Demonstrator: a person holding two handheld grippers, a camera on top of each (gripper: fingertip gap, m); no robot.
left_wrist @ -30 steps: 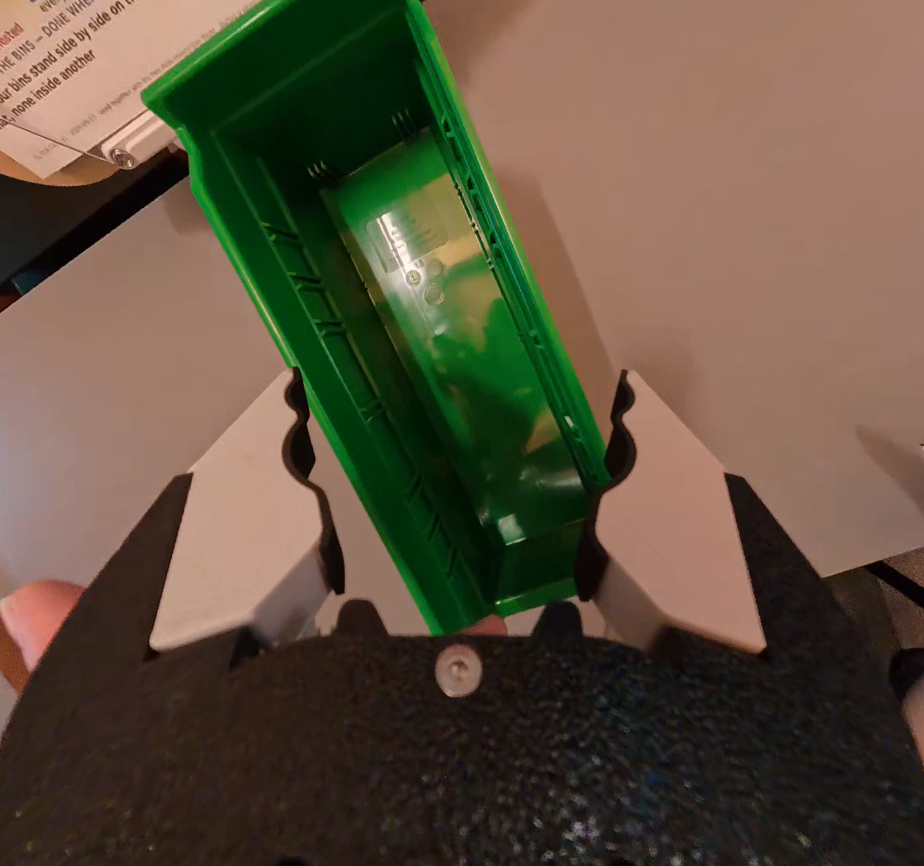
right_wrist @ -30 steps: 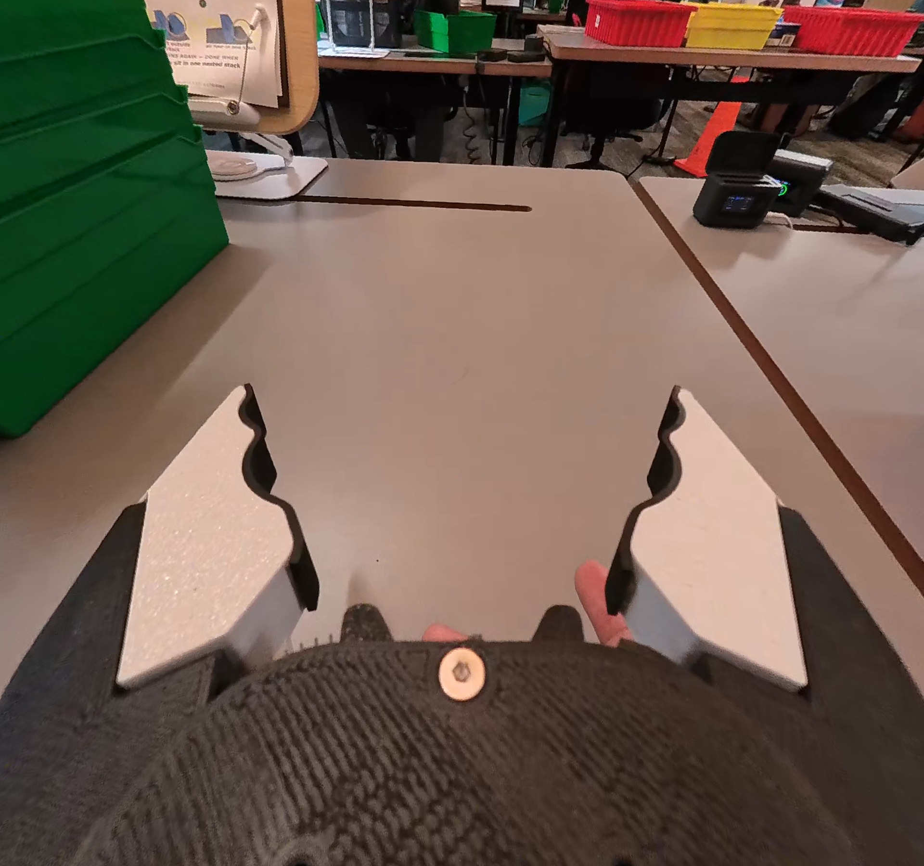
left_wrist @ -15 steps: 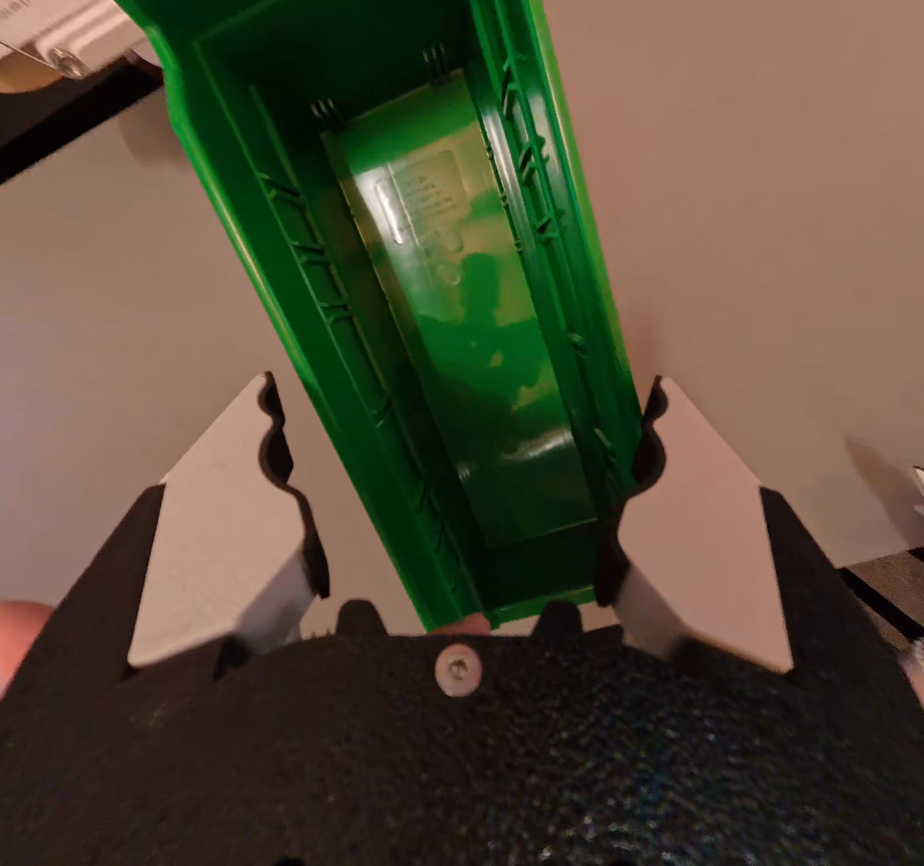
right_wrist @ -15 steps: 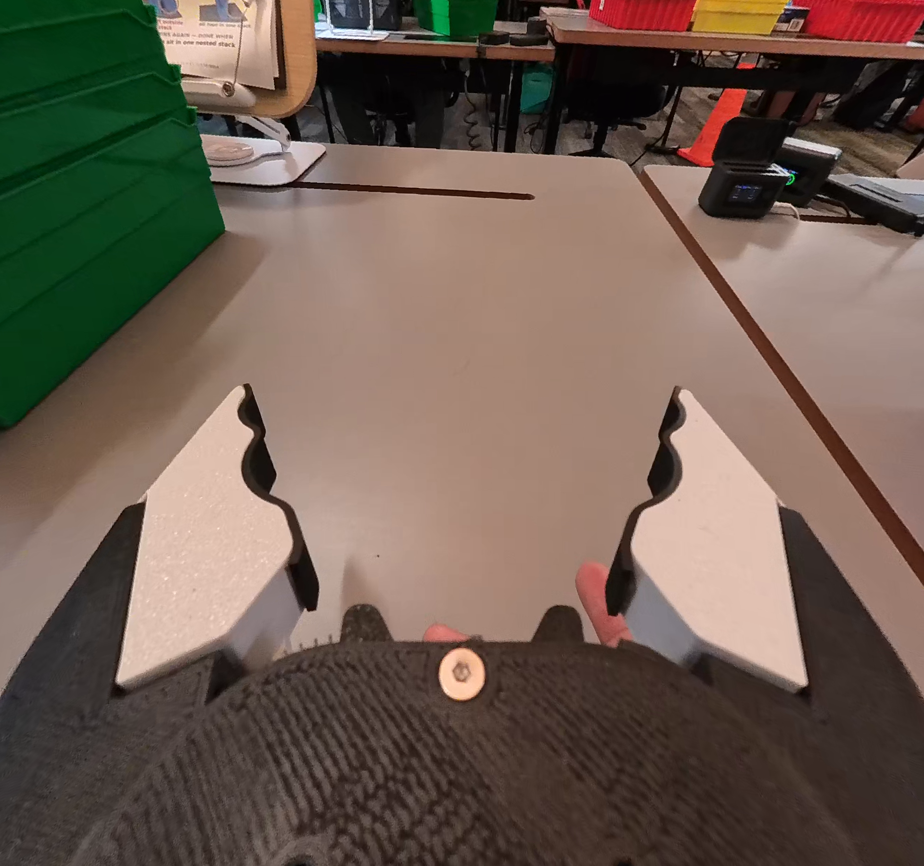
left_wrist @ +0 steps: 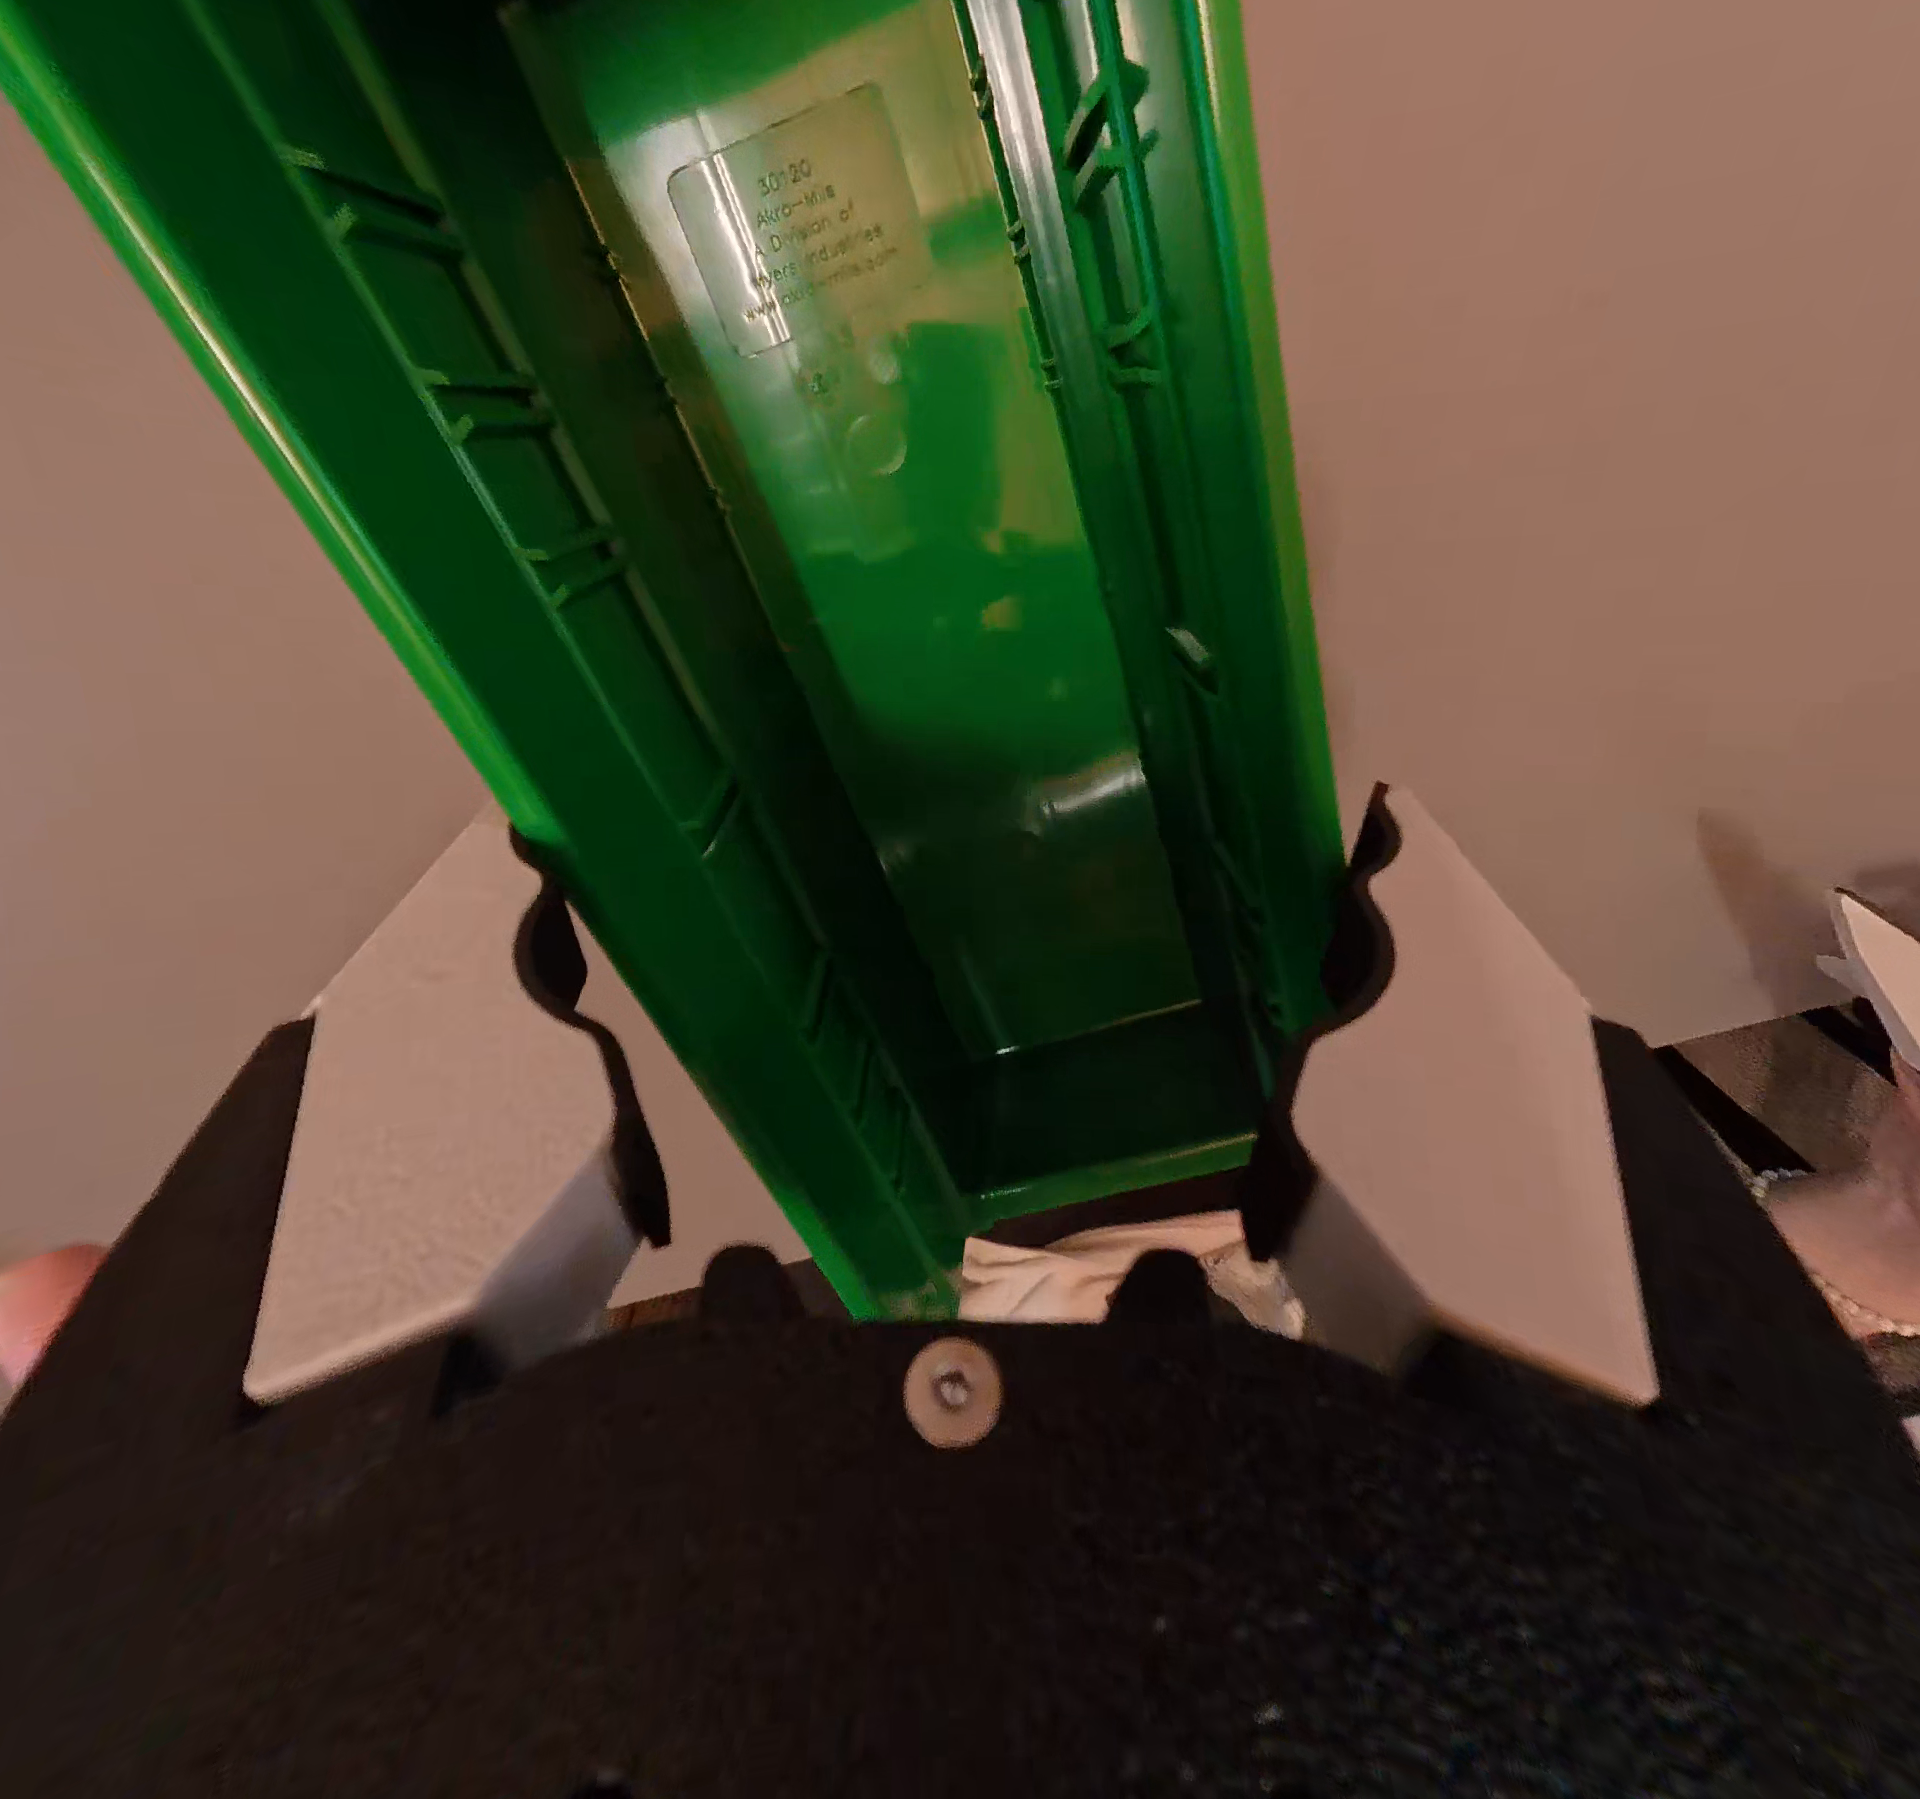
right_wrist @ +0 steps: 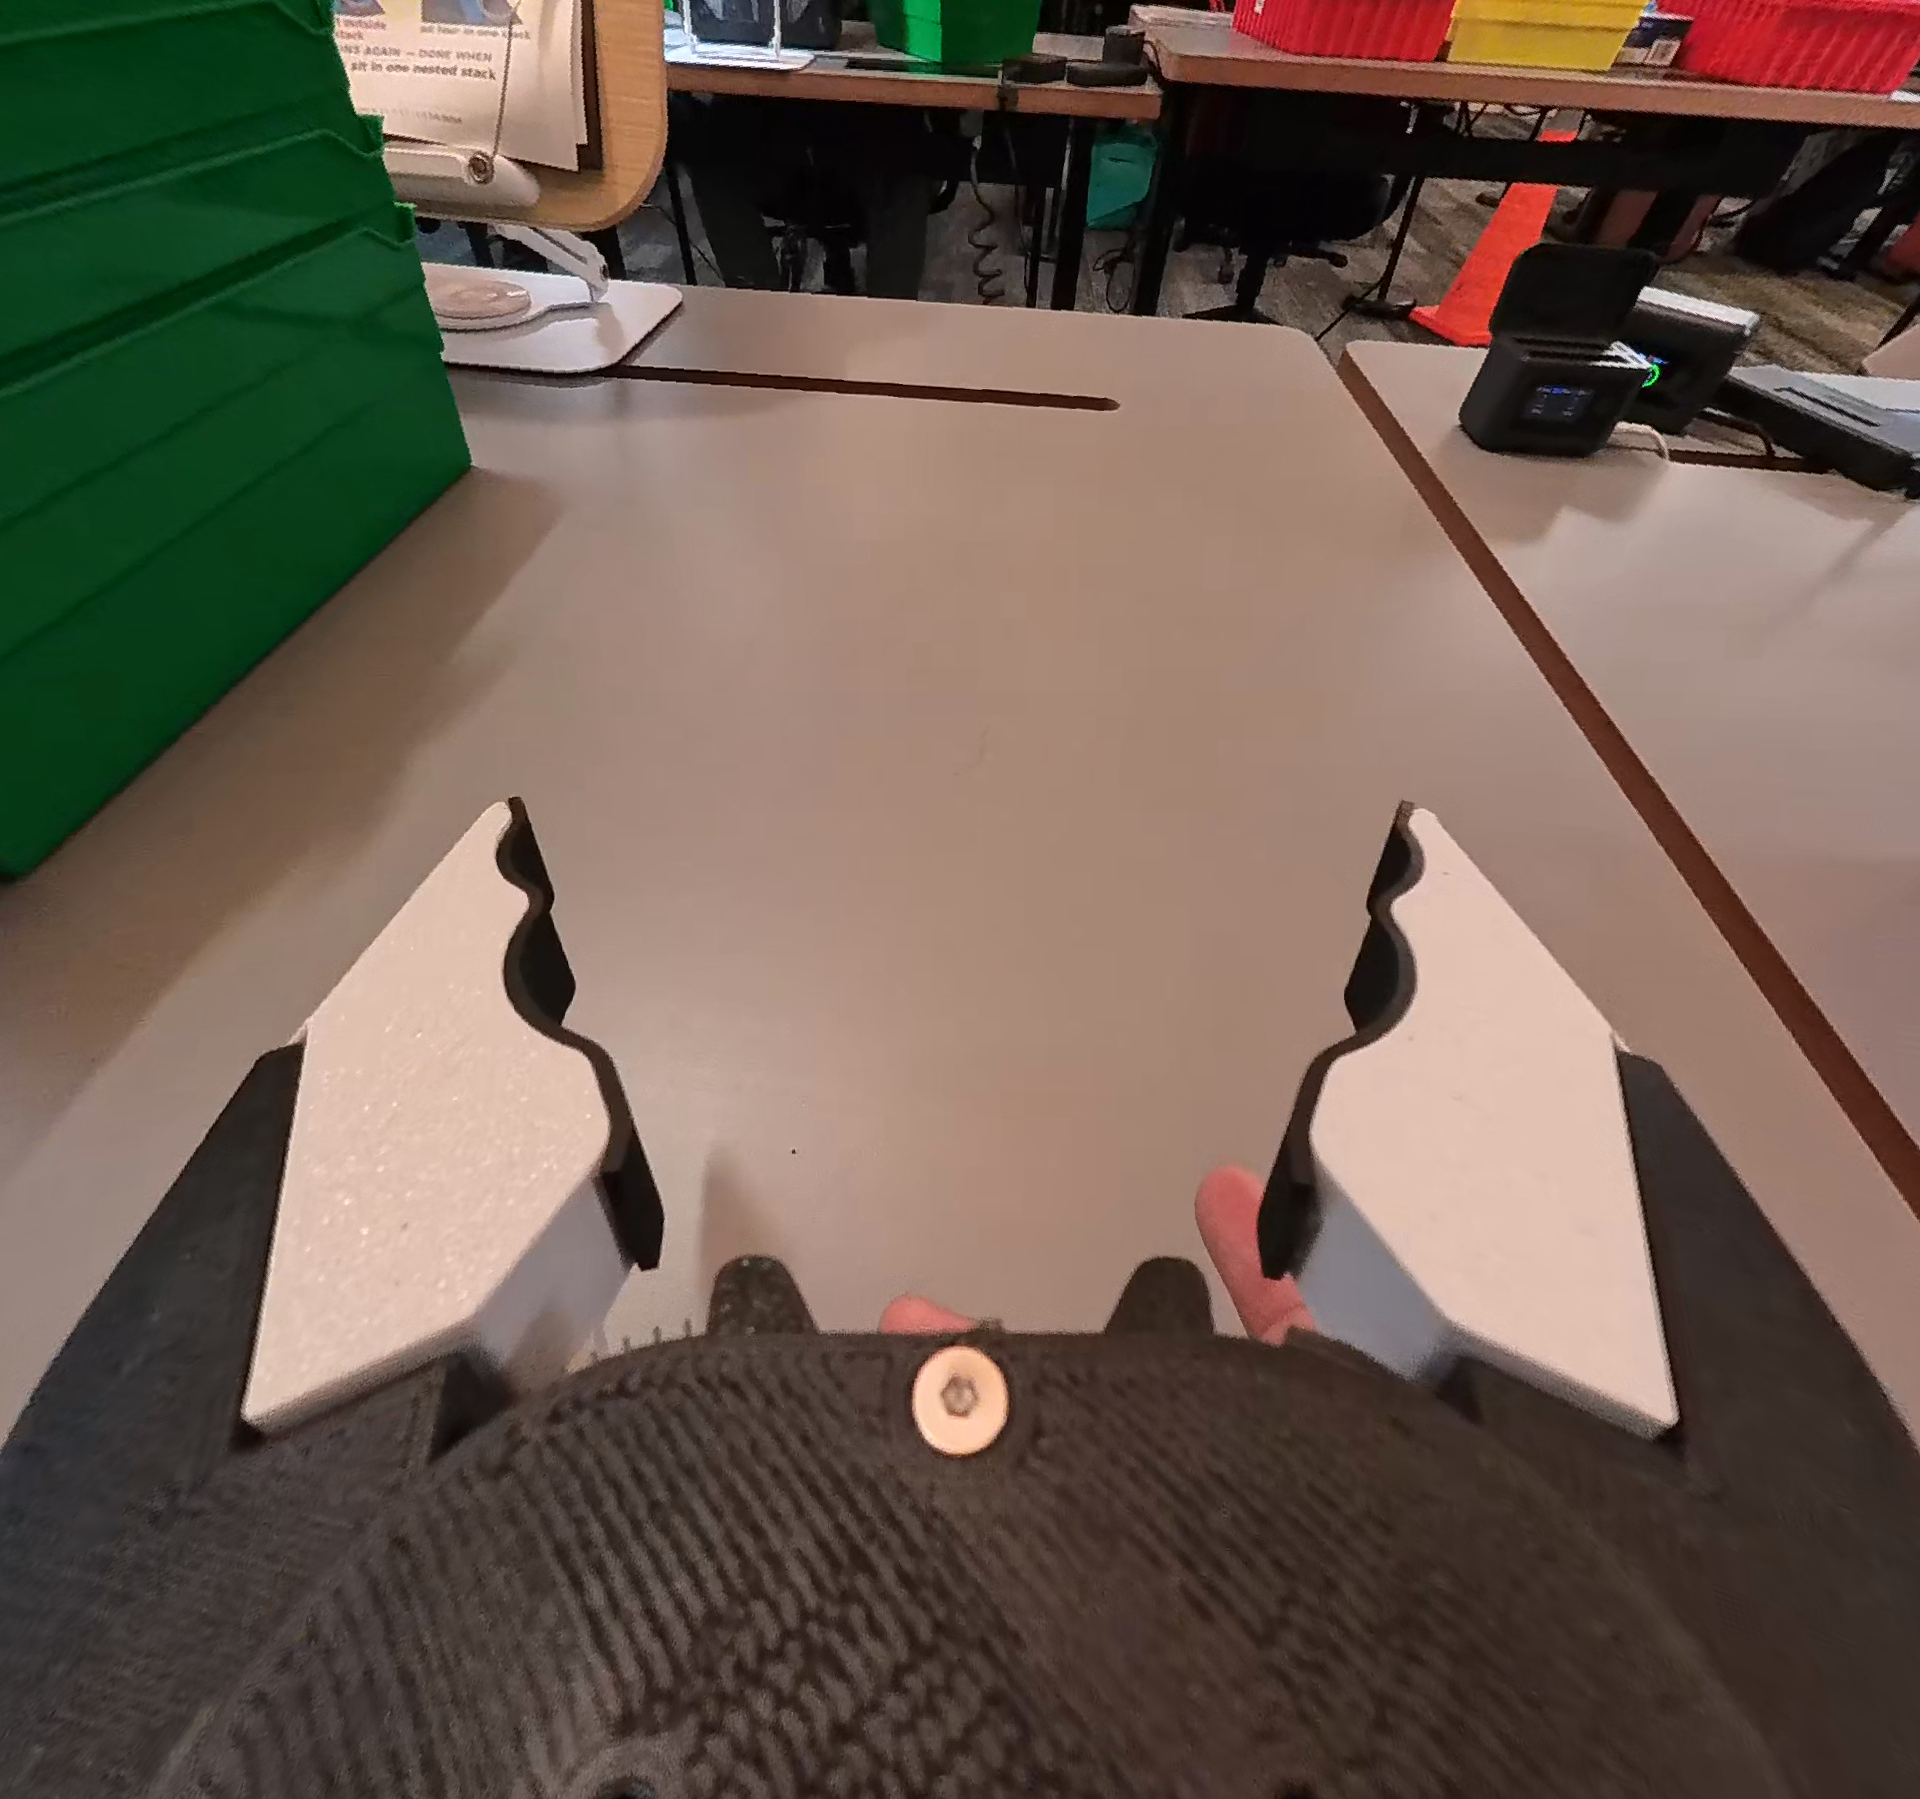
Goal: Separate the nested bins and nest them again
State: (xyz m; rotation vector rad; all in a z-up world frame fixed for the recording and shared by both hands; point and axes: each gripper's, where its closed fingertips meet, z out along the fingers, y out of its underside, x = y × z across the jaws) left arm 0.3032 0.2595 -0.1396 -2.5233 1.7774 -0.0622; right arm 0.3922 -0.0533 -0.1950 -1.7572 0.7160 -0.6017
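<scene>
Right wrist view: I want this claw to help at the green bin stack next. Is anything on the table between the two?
Nothing visible stands in the way. The right claw is open over bare table. The green bin stack stands to its left, with only tabletop between them. The white stand base lies beyond the stack.

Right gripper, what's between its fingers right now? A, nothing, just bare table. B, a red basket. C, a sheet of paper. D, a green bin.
A: the right gripper is open over bare table; the green bins stand off to its left.
</scene>
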